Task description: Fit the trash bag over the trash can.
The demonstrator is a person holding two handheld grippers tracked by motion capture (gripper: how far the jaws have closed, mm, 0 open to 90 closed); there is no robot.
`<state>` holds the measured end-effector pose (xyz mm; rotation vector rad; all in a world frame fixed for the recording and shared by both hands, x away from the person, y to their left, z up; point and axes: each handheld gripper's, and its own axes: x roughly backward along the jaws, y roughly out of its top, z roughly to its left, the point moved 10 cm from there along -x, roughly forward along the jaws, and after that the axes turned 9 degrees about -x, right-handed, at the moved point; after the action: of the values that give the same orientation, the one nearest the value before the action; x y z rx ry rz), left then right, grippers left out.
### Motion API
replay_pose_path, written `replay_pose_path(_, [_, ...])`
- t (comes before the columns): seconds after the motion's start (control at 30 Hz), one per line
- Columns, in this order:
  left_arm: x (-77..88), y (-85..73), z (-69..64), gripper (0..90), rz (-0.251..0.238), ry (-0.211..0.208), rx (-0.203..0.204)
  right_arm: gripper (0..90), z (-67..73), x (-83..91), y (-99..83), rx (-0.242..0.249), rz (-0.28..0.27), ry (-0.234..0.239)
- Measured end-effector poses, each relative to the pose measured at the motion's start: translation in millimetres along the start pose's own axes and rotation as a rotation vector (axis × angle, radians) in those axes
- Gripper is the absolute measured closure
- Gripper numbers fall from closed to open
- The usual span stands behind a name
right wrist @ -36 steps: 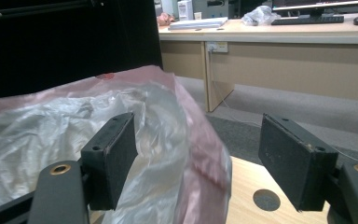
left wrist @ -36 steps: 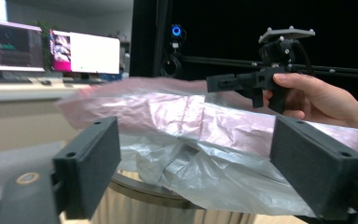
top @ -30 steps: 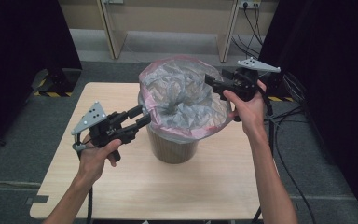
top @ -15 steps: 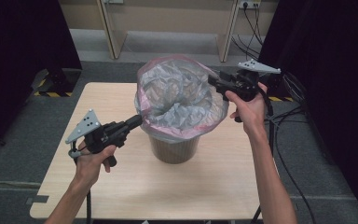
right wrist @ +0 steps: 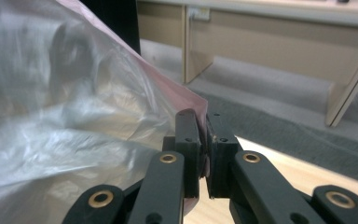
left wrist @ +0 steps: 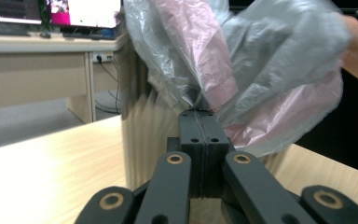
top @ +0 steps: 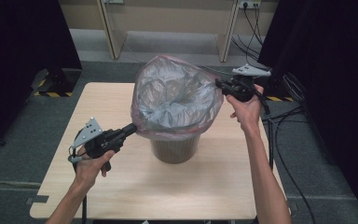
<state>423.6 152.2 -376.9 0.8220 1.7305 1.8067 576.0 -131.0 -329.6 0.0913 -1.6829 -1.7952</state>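
Bag stretch | left gripper point(top: 131, 129) clenched on plastic bag point(top: 177, 100) rim at 8 o'clock; right gripper point(top: 218, 84) clamps it at 2 | bag drapes over bin point(top: 175, 148) mid-table | advice: pull evenly, seat rim low.

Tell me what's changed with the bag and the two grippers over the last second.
The left gripper drew its edge of the plastic bag down over the bin's near rim. The right gripper held its edge high, so the bag's mouth opened wider. Both stayed clamped on the bag; the bin stayed put on the table.
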Motion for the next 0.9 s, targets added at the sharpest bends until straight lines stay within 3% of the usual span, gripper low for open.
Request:
replay_pose_path(0.2, [-9.8,-13.8,3.1,89.7,0.041,-0.005,-0.004,86.3,2.6,-39.4,-15.6,-0.089,0.054,0.043])
replay_pose_path(0.3, [-14.3,-32.1,4.8,89.7,0.088,0.001,-0.005,86.6,-1.8,-54.6,-33.7,-0.083,0.124,0.024])
replay_pose_path(0.4, [-14.5,-55.5,4.8,89.7,0.149,0.007,-0.032,87.1,-7.6,-66.0,-58.4,-0.087,0.190,0.014])
replay_pose_path(0.47, [-12.1,-67.2,4.4,89.7,0.173,0.003,-0.028,87.1,-10.2,-69.5,-74.1,-0.104,0.205,0.028])
replay_pose_path(0.57, [-10.6,-78.0,7.7,89.7,0.205,0.014,-0.043,87.0,-16.8,-71.0,-92.5,-0.101,0.241,0.015])
replay_pose_path(0.67, [-12.2,-91.0,8.5,89.6,0.233,0.016,-0.042,86.3,-19.8,-71.4,-102.6,-0.121,0.244,0.028])
replay_pose_path(0.8, [-16.8,-109.4,8.3,89.5,0.284,0.031,-0.081,84.2,-20.5,-70.6,-113.8,-0.090,0.274,0.014])
replay_pose_path(0.87, [-17.0,-114.3,8.7,88.8,0.292,0.033,-0.068,79.6,-20.5,-71.4,-120.5,-0.095,0.291,0.015])
replay_pose_path(0.9, [-15.5,-113.8,9.2,83.2,0.293,0.033,-0.072,72.5,-21.2,-71.0,-123.1,-0.099,0.297,0.010])
